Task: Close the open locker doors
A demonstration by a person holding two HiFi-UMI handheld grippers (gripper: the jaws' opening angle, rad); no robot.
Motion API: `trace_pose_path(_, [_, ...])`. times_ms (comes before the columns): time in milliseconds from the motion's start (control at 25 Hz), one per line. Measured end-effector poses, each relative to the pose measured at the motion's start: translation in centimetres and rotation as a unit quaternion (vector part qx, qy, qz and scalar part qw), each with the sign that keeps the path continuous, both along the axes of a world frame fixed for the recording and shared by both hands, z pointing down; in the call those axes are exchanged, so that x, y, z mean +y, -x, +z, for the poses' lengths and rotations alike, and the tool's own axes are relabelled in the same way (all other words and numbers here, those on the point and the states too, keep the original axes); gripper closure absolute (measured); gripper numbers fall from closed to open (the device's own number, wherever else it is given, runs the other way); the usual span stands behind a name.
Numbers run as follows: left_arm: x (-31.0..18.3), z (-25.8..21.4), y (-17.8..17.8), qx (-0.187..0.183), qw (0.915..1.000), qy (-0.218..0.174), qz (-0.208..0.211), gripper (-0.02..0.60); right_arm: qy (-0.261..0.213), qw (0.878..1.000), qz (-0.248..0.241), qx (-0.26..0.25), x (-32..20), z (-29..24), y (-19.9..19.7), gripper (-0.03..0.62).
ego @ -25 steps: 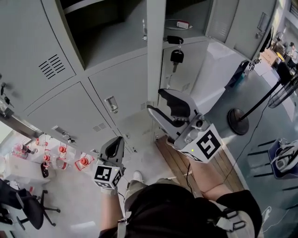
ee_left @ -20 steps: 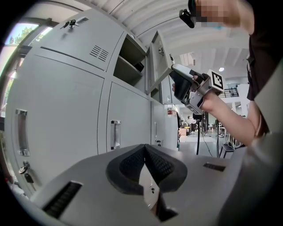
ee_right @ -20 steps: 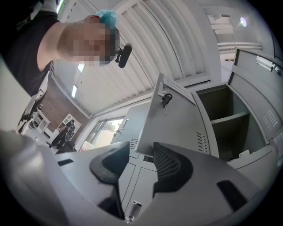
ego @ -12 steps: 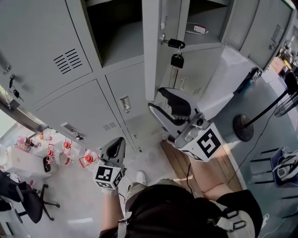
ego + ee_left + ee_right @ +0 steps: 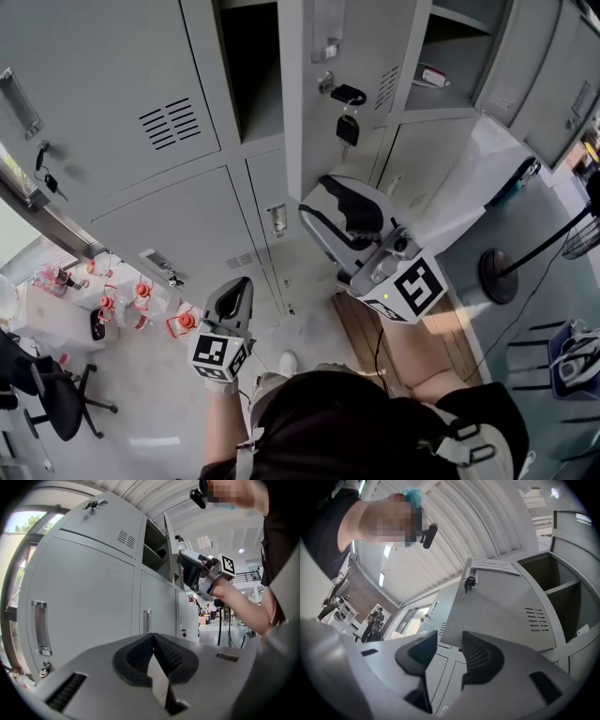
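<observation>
A grey bank of lockers [image 5: 187, 216] fills the head view. One upper door [image 5: 342, 56] stands swung out, edge toward me, with a key and black fob [image 5: 347, 117] hanging from its lock. Dark open compartments lie to its left [image 5: 253, 66] and right [image 5: 459, 42]. My right gripper [image 5: 314, 200] is just below that door, apart from it, jaws open and empty. In the right gripper view the door [image 5: 501, 602] and its key [image 5: 468, 582] lie ahead of the right gripper [image 5: 449, 644]. My left gripper [image 5: 239, 286] hangs low by the bottom lockers, shut and empty [image 5: 153, 639].
A further open door [image 5: 553, 66] stands at the far right, and a small item [image 5: 433, 77] lies on the right shelf. A fan stand [image 5: 502, 272], a white panel [image 5: 469, 187], a wooden board [image 5: 370, 328], red-capped bottles [image 5: 141, 300] and an office chair [image 5: 47, 403] surround me.
The head view has swung, so the lockers slid right and down in the frame. The keyed door now shows more of its face. Both grippers keep their places and jaw states.
</observation>
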State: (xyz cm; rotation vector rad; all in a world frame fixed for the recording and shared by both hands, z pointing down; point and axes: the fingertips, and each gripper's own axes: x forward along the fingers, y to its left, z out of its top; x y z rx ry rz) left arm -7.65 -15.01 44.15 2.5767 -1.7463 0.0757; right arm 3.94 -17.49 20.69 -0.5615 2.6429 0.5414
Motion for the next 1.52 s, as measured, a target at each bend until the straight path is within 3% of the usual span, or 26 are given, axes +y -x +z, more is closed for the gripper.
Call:
trace_pose_path(880, [-3.5, 0.8, 6.2, 0.008, 0.9994, 0.002, -0.032, 0.572, 0.022, 1.000, 0.015, 0.002, -6.9, -0.3, 5.7, 0.436])
trace_pose_path(1520, [-4.3, 1.7, 6.4, 0.011, 0.9999, 0.012, 0.001, 0.572, 0.053, 0.997, 0.054, 0.018, -9.4, -0.4, 7.2, 0.437])
